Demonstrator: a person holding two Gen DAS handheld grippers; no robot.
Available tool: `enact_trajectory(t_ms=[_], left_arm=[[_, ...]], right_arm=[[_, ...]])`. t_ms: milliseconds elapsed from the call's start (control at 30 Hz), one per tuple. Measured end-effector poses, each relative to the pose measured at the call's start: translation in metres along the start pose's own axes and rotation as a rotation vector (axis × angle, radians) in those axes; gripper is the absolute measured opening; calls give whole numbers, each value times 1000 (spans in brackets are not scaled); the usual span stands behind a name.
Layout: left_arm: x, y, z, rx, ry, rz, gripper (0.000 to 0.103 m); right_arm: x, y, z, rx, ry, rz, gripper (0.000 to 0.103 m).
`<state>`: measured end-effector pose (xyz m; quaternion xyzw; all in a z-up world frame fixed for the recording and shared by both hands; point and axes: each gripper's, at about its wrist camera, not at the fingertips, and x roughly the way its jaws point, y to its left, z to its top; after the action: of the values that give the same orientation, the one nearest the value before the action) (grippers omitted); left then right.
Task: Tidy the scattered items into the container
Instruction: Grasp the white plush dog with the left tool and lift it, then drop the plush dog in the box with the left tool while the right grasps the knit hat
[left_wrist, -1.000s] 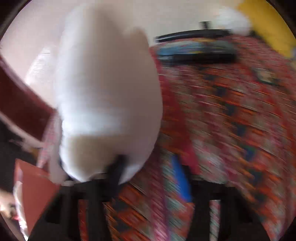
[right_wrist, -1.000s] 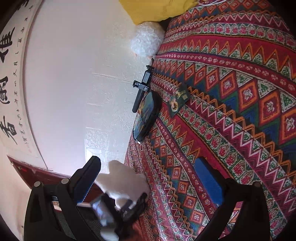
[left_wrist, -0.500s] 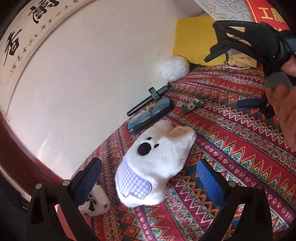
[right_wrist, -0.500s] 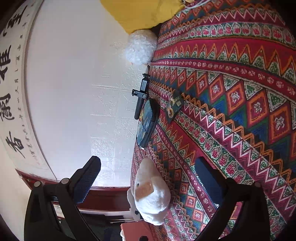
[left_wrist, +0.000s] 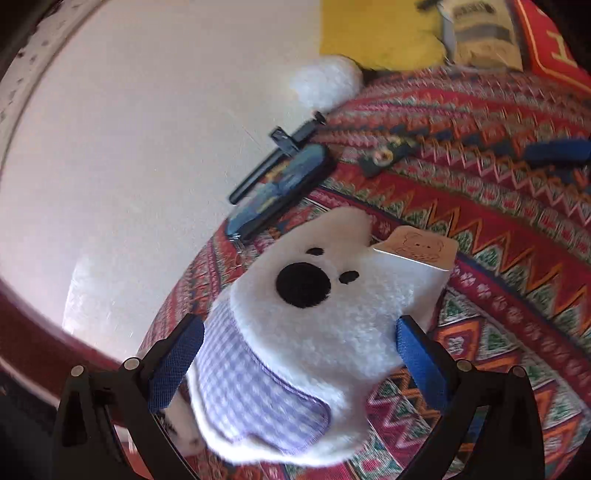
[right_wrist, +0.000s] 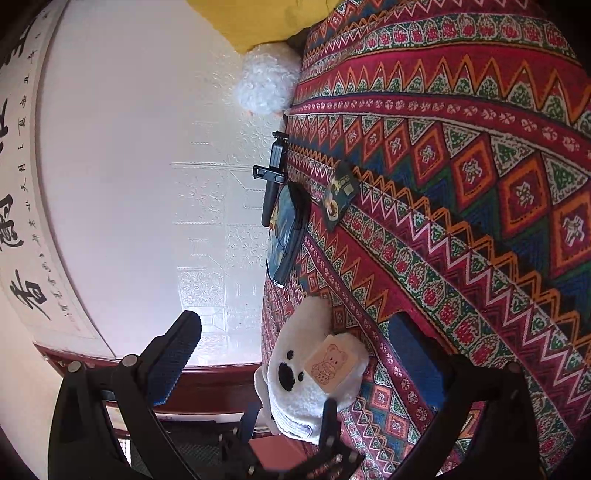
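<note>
Patterned red woven blanket (right_wrist: 461, 192) fills the scene, running along the white wall. On its near edge lies the white plush bear slipper (left_wrist: 317, 314), soft, light and squashy, so a squeeze across its plump middle, below the cardboard tag (left_wrist: 417, 249), should hold. The left gripper (left_wrist: 299, 339) straddles it, jaws wide, pads not pressing. The right gripper (right_wrist: 291, 354) hangs wide and empty. No container clearly in view.
</note>
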<state>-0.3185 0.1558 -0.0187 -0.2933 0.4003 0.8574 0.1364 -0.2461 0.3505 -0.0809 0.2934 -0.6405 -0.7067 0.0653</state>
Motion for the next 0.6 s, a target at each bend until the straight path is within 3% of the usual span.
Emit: enact_trajectory(t_ms=[133,367,467,567,600], left_arm=[[13,5,10,10,7,-78,103],[29,39,0,-135,90,-319,103],[18,27,-14,11,105,-315,103],[20,-8,-39,324,128,-144,103],[18,-13,-41,367,110,-126,103]], right_arm=[[3,2,-2,-14,11,-18,102],[9,-1,-4,-4,33,-22,102],[9,-3,-3,5,36,-17,102],[8,-6,-3,18,31,-28,102],[8,-7,-3,24,35,-33,102]])
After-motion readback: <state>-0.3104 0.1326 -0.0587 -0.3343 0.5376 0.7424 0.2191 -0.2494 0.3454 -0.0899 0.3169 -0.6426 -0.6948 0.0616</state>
